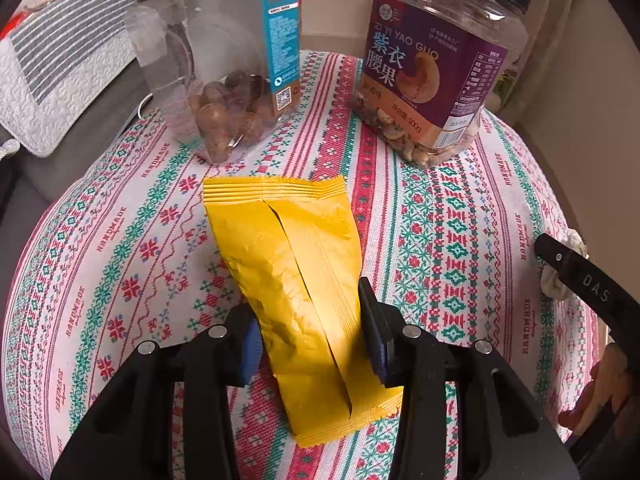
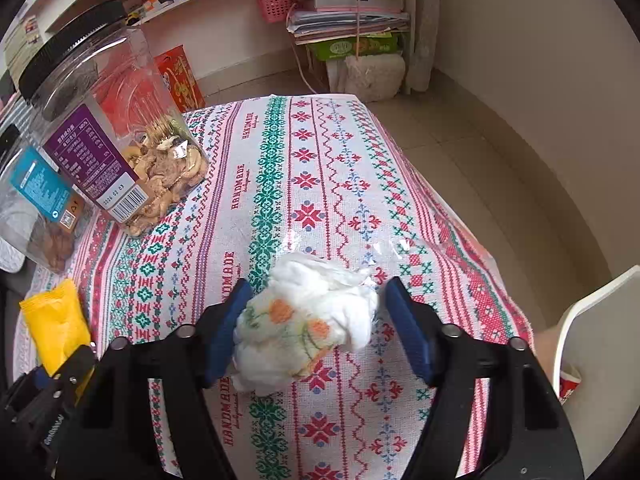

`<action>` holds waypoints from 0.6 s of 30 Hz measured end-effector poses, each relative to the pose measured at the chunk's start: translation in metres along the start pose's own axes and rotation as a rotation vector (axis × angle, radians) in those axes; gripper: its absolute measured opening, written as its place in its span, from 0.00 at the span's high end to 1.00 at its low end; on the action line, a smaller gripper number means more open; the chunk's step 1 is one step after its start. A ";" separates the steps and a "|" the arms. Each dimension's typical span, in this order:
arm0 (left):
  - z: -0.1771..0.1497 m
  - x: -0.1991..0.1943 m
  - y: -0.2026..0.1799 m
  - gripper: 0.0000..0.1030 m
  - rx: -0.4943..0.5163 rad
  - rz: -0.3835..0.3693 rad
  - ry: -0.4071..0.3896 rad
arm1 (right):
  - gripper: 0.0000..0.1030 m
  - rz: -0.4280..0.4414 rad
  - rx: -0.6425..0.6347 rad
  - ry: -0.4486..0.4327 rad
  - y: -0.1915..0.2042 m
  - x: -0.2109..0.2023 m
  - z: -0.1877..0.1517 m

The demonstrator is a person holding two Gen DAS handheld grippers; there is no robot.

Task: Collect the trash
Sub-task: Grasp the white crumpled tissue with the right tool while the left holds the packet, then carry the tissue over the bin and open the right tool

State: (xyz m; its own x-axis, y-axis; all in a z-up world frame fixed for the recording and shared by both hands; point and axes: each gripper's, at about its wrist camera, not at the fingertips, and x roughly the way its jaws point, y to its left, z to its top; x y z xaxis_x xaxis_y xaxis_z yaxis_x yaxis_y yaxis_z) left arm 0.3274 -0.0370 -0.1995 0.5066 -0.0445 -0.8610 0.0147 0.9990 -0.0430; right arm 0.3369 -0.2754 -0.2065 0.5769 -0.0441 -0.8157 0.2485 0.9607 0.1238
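Left gripper (image 1: pixel 312 330): its black fingers with blue pads (image 1: pixel 251 345) are standing part-open on either side of the yellow wrapper (image 1: pixel 298 292); both pads are sitting right at the wrapper's edges, though whether they are pressing it I cannot tell
Yellow wrapper: lying flat, seam side up, on the patterned tablecloth (image 1: pixel 452 240); its near crimped end is reaching back between the fingers and its far crimped end is pointing toward the jars
Right gripper (image 2: pixel 310 328): fingers are standing wide apart around the crumpled tissue (image 2: pixel 304 320); the left pad (image 2: pixel 226 330) is touching the tissue's side, while the right pad is sitting just clear of it
Crumpled tissue: white with an orange flower print, resting on the tablecloth near the table's right edge; clear plastic film (image 2: pixel 384 250) is lying just beyond it
Nut jar (image 1: pixel 224 60): clear, black-lidded, blue-labelled, standing beyond the wrapper with a few brown nuts at the bottom
Cashew jar (image 1: pixel 436 68): purple-labelled, black-lidded, standing to the right of the nut jar, apart from it
Background: shelves and a pink basket (image 2: pixel 276 6) are showing behind the table in the right wrist view
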 end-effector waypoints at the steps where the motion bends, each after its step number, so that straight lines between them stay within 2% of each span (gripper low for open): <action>1: -0.001 -0.004 0.006 0.59 0.000 0.003 -0.005 | 0.55 0.016 0.002 -0.001 -0.001 -0.004 -0.001; 9: -0.015 -0.060 0.030 0.59 -0.036 0.018 -0.061 | 0.57 0.050 -0.047 -0.070 -0.006 -0.070 -0.017; 18: -0.041 -0.144 0.017 0.59 -0.068 0.013 -0.165 | 0.57 0.115 -0.144 -0.164 -0.008 -0.168 -0.044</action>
State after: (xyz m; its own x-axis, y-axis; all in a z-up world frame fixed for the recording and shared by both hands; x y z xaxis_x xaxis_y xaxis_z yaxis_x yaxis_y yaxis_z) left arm 0.2190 -0.0140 -0.0969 0.6408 -0.0241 -0.7674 -0.0481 0.9963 -0.0715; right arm 0.2043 -0.2632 -0.0951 0.7163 0.0353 -0.6969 0.0674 0.9906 0.1194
